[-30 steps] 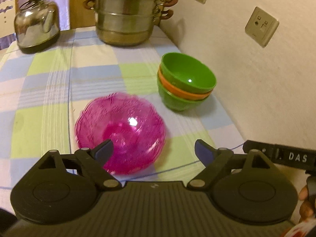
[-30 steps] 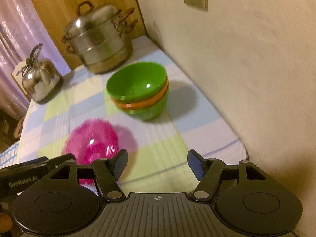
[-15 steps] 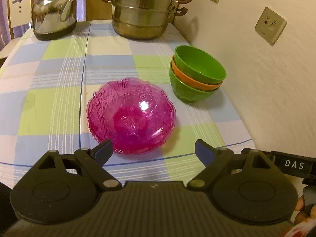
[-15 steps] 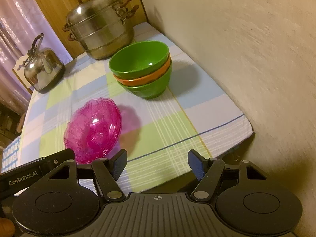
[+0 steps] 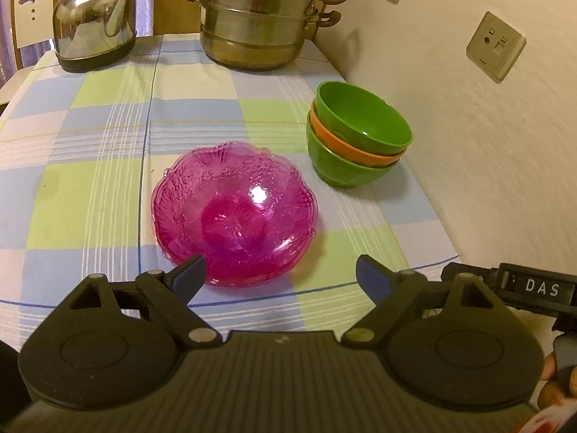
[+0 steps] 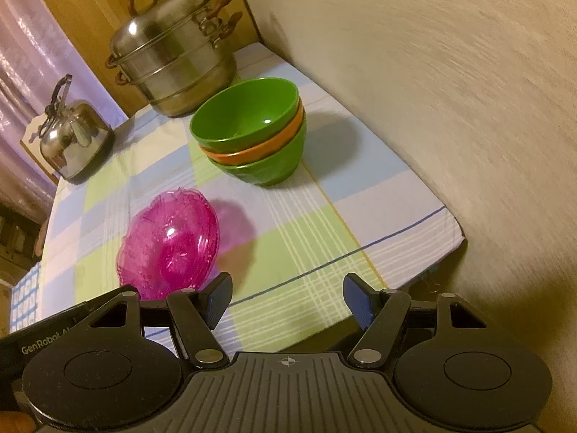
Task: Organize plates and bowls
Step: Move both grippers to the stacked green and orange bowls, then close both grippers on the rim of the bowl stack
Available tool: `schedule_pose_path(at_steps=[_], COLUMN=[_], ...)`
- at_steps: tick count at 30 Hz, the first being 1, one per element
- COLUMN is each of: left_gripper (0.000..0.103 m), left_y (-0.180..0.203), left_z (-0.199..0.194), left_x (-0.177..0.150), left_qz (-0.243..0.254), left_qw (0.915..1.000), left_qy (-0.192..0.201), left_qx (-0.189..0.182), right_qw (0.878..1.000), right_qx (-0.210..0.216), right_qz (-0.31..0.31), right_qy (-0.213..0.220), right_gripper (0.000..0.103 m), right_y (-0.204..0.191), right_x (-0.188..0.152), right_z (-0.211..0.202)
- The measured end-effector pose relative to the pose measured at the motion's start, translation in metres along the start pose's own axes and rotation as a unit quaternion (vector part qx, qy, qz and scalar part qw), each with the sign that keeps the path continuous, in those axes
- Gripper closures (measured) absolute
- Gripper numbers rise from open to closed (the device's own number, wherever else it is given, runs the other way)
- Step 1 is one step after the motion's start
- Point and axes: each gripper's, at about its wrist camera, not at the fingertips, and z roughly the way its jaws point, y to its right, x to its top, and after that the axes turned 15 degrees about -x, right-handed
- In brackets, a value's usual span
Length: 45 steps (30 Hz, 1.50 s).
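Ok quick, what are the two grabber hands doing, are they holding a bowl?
Left gripper: open, holding nothing; the pink bowl sits just ahead on the table.
Right gripper: open, holding nothing.

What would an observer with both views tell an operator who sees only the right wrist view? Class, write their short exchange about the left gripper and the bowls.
Operator: Is the left gripper open?
Observer: Yes. The left wrist view shows its jaws wide apart, holding nothing.
Operator: Where is the pink bowl from there?
Observer: It sits upright on the cloth just ahead of that gripper, nearer its left finger.
Operator: Anything on the wall beside the stacked bowls?
Observer: A socket plate, above and to the right of them in the left wrist view.
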Motion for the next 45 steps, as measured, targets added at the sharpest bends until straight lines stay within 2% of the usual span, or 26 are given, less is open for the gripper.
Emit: schedule_pose_path(at_steps=[11,15,23,27,33,38,41,44,45], left_gripper=[0.014,0.014,0.015,0.027,0.028,0.03,0.036,0.043,0.049], left_y=[-0.003,-0.005,-0.008,-0.009,-0.019,-0.032,-0.038,-0.042,-0.043], left_z=[0.017,0.029,0.069,0.096,0.141,0.171,0.186,0.198,0.202], left_x=[0.028,0.051,0.11,0.138,0.168,0.177,0.179,0.178,0.178], left_qz=[0.021,0.024,0.016,0.013,-0.01,-0.039,-0.05,-0.063,-0.063], left_qw=[0.9996,0.9995,0.9995,0.9979,0.9965,0.9932,0.9905,0.9878,0.9873], left_qy=[0.018,0.019,0.007,-0.009,-0.042,-0.07,-0.088,-0.1,-0.103], left_qx=[-0.007,-0.005,-0.028,-0.062,-0.071,-0.084,-0.094,-0.101,-0.103], right_qw=[1.0,1.0,0.999,0.999,0.999,0.999,0.999,0.998,0.998], right_qx=[-0.002,-0.004,-0.007,-0.004,0.006,-0.001,-0.004,-0.007,-0.009], right_qz=[0.022,0.024,0.031,0.031,0.043,0.048,0.05,0.047,0.046], right_qy=[0.004,0.014,0.032,0.03,0.014,-0.005,-0.017,-0.029,-0.034], right_gripper=[0.035,0.035,0.035,0.035,0.035,0.035,0.035,0.035,0.035], right_y=[0.006,0.006,0.004,-0.003,-0.01,-0.01,-0.011,-0.012,-0.013], right_x=[0.026,0.043,0.086,0.105,0.131,0.152,0.16,0.164,0.165], right_z=[0.01,0.016,0.038,0.058,0.091,0.121,0.136,0.15,0.155])
